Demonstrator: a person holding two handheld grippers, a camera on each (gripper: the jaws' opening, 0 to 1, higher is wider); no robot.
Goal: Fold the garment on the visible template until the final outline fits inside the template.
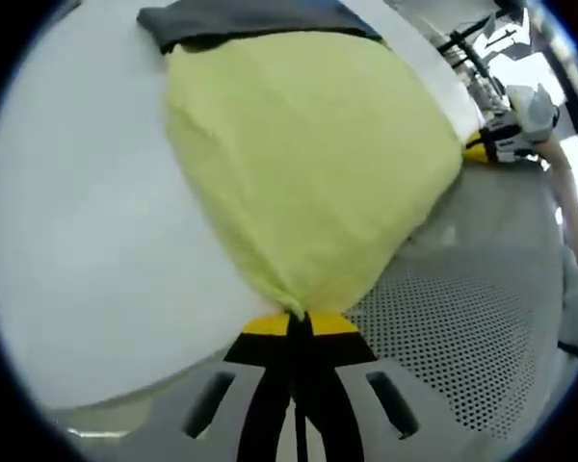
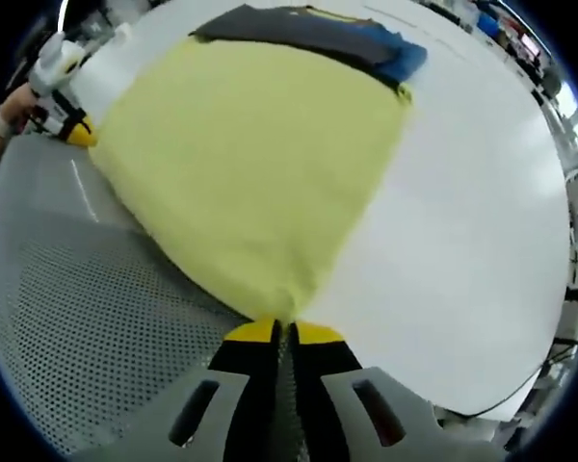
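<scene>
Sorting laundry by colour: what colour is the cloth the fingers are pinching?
Pale yellow cloth, clearest in the right gripper view.

White tabletop (image 1: 87,250) beside a grey perforated surface (image 2: 87,327), bright daylight at the far edge.

A white, smooth-topped table (image 1: 87,250) carries the things, its pale surface also seen in the right gripper view (image 2: 462,241). Beside its edge lies a grey perforated metal surface (image 1: 462,318). Directly on the table lie a pale yellow cloth garment (image 1: 308,154) and, touching its far end, a dark grey folded cloth (image 1: 241,19) with a blue part (image 2: 395,53).
</scene>
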